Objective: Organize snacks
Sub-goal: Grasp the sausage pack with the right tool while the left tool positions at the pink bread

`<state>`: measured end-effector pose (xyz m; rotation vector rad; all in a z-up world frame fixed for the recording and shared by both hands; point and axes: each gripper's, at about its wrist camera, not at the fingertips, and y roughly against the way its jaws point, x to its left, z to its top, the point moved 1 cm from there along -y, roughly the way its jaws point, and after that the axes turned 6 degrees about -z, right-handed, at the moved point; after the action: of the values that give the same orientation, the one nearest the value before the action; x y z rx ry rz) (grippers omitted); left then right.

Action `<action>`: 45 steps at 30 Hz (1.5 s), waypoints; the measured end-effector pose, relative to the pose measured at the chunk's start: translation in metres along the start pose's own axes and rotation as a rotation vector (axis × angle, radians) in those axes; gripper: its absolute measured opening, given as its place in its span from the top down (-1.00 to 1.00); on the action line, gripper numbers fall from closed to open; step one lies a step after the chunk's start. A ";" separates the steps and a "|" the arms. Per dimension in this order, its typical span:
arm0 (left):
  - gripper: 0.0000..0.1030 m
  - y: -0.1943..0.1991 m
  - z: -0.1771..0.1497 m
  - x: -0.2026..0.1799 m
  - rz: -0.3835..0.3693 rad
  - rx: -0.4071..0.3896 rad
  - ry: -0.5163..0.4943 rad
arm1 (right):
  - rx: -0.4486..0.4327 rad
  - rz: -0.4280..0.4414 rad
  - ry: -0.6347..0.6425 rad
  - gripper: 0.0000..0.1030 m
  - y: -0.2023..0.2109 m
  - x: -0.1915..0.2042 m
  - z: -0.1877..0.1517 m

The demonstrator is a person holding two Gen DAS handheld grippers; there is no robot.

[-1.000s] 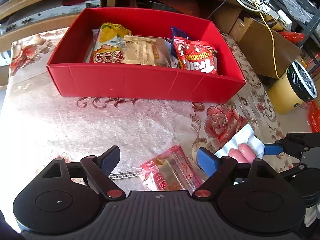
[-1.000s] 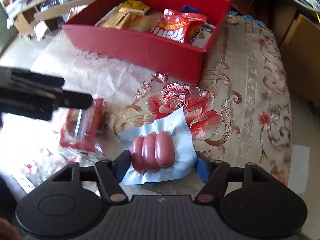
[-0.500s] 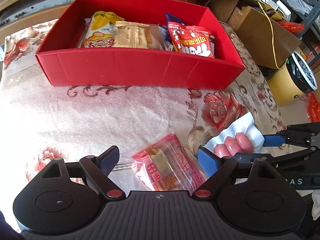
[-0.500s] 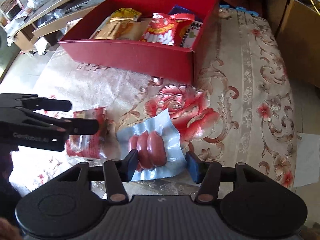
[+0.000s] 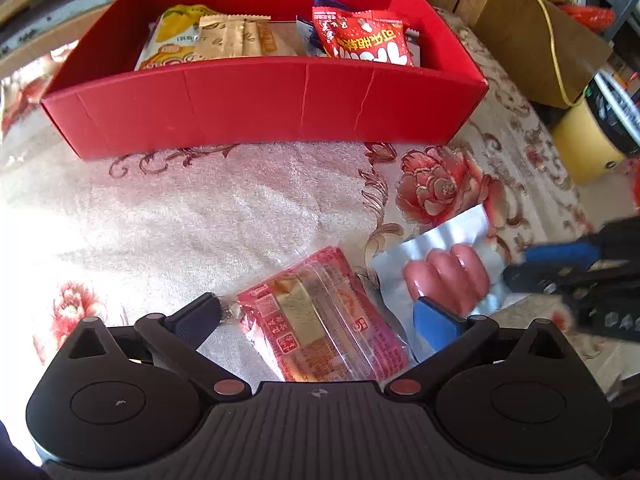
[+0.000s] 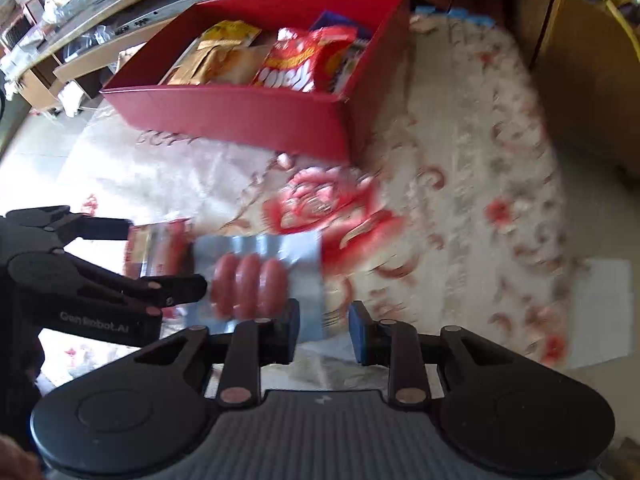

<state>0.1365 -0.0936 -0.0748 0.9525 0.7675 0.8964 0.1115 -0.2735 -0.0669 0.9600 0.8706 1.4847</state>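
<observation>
Behind, the red box sits on the flowered desk, while the left claw is opening astride the red packet and the right claw, blurred, seemingly pinches the sausage pack.

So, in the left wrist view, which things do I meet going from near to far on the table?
left gripper → red-wrapped snack → bare flowered tablecloth → red box front wall → snack bags inside it.
</observation>
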 end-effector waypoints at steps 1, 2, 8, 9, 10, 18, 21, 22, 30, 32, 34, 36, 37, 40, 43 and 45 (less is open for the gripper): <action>-0.99 -0.001 -0.001 -0.002 0.013 -0.003 -0.010 | -0.005 0.011 -0.009 0.42 0.002 -0.002 0.000; -0.97 -0.002 -0.002 -0.003 0.021 -0.005 -0.019 | -0.007 0.020 -0.004 0.37 0.003 -0.001 0.000; -0.61 0.008 -0.010 0.001 0.044 -0.020 -0.052 | -0.039 0.019 0.216 0.00 0.007 0.029 0.011; -0.60 0.010 -0.012 0.003 0.044 -0.019 -0.048 | -0.053 0.019 0.255 -0.03 0.009 0.035 0.015; -0.59 0.012 -0.014 0.004 0.041 -0.016 -0.041 | -0.074 0.022 0.291 -0.10 0.011 0.040 0.021; -0.55 0.019 -0.020 0.014 0.014 -0.013 -0.016 | -0.045 0.097 0.434 -0.24 -0.026 0.068 0.050; -0.55 0.018 -0.018 0.016 0.004 -0.011 -0.015 | 0.009 0.103 0.446 -0.24 -0.039 0.069 0.050; -0.58 0.018 -0.019 0.016 0.003 -0.010 -0.025 | 0.023 0.109 0.440 -0.24 -0.040 0.067 0.048; -0.58 0.019 -0.019 0.020 -0.012 -0.012 -0.019 | 0.106 0.196 0.383 -0.24 -0.027 0.047 0.019; -0.60 0.018 -0.019 0.017 -0.003 -0.009 -0.034 | 0.094 0.156 0.414 -0.27 -0.026 0.055 0.012; -0.64 0.017 -0.020 0.015 0.010 -0.007 -0.049 | 0.082 0.114 0.435 -0.29 -0.026 0.064 0.009; -0.69 0.016 -0.022 0.014 0.029 -0.005 -0.065 | 0.071 0.082 0.462 -0.35 -0.029 0.074 0.008; -0.72 0.015 -0.023 0.014 0.040 -0.004 -0.070 | 0.056 0.050 0.493 -0.39 -0.030 0.080 0.005; -0.72 0.014 -0.024 0.014 0.058 -0.004 -0.080 | 0.026 -0.012 0.514 -0.54 -0.033 0.089 -0.003; -0.72 0.015 -0.025 0.015 0.053 -0.008 -0.078 | 0.027 0.004 0.449 -0.72 -0.036 0.080 -0.002; -0.72 0.015 -0.025 0.015 0.055 -0.008 -0.084 | 0.022 -0.005 0.450 -0.76 -0.036 0.080 -0.003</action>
<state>0.1169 -0.0668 -0.0733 1.0023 0.6683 0.9004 0.1179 -0.1902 -0.0927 0.6436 1.2097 1.7210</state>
